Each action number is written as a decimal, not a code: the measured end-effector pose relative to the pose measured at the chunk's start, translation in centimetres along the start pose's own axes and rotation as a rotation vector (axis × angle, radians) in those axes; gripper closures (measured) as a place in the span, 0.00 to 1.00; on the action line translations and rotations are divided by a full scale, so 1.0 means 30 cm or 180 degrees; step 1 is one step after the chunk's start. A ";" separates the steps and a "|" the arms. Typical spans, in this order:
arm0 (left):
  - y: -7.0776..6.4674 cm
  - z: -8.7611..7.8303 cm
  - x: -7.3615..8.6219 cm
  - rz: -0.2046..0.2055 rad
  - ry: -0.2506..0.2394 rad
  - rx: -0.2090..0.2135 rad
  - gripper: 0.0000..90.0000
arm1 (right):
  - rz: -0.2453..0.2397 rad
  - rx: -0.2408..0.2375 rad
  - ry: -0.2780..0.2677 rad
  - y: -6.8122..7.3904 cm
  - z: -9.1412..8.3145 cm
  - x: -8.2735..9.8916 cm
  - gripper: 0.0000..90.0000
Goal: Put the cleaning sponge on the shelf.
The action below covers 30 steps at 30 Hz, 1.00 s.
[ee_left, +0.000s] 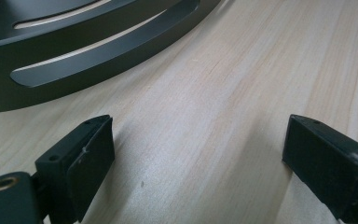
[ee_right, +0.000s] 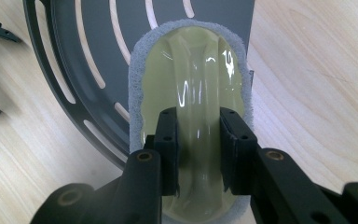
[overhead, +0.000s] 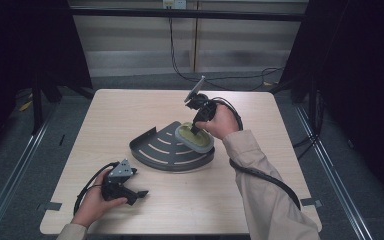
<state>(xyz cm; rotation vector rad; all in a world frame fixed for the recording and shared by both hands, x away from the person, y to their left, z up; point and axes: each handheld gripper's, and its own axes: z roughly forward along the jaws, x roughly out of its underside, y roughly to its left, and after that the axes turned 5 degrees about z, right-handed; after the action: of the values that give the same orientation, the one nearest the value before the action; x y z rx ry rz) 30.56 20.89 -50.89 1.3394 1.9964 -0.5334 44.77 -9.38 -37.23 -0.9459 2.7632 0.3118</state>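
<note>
A dark grey quarter-round slotted shelf (overhead: pixel 155 147) lies flat in the middle of the table. On its right part rests an oval scrubber (overhead: pixel 200 141), glossy pale yellow-green with a grey foam rim. In the right gripper view the scrubber (ee_right: pixel 198 70) has a raised handle ridge along its middle, and my right gripper (ee_right: pixel 198 140) is shut on that ridge from above. The right gripper (overhead: pixel 196 129) is tilted down onto it. My left gripper (overhead: pixel 141 194) rests near the front left of the table, open, with bare wood between its jaws (ee_left: pixel 198 163).
The shelf's curved slotted wall (ee_left: pixel 74 51) lies just beyond the left gripper. The light wooden table (overhead: pixel 130 107) has bare room behind and to the right of the shelf. Cables trail from both grippers. Dark curtains and metal rails flank the table.
</note>
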 end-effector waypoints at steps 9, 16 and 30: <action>0.000 0.000 0.000 -0.0001 -0.0002 0.0001 0.10 | -0.0006 -0.0003 0.0004 -0.001 0.014 -0.002 0.79; 0.000 -0.001 -0.001 0.0003 0.0013 -0.0012 0.09 | 0.0008 -0.0008 0.0041 0.002 0.027 -0.008 0.79; 0.000 0.000 -0.001 0.0007 0.0013 -0.0007 0.09 | -0.0017 0.0005 0.0053 -0.002 0.072 -0.010 0.79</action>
<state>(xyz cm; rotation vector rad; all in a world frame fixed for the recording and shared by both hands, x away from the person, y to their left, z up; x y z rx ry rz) 30.56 20.89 -50.87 1.3420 1.9981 -0.5277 45.29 -8.69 -39.23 -0.9596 2.7750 0.3020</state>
